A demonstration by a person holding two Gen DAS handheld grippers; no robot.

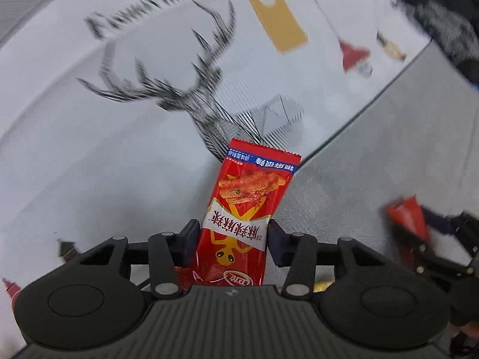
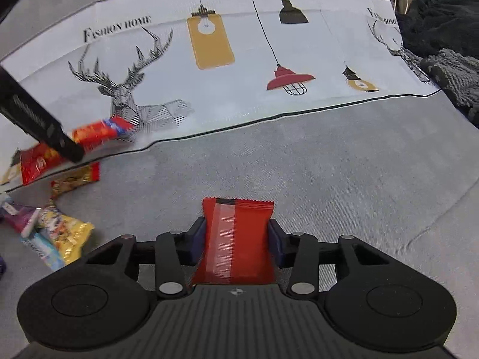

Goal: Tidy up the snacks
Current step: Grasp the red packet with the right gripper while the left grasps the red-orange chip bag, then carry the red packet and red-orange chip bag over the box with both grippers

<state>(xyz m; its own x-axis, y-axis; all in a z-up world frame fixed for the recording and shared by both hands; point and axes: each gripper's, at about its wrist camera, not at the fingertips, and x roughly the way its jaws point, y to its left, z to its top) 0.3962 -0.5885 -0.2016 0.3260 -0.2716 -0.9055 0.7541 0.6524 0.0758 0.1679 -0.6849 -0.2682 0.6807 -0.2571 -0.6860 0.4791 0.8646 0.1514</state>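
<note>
Left gripper (image 1: pixel 233 240) jaws pinch a red snack packet (image 1: pixel 244 209); right gripper (image 2: pixel 236 240) jaws pinch a second red packet (image 2: pixel 238 239); keep both grips firm, lay packets flat side by side.

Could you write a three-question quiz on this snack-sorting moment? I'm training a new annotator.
1. True or false: the left hand-held gripper is empty.
2. What does the right hand-held gripper hold? A) yellow bag B) plain red packet C) nothing
3. Fill in: the loose snack pile lies to the ___ in the right wrist view.

Key:
1. False; it grips a red spicy-strip packet.
2. B
3. left
</note>
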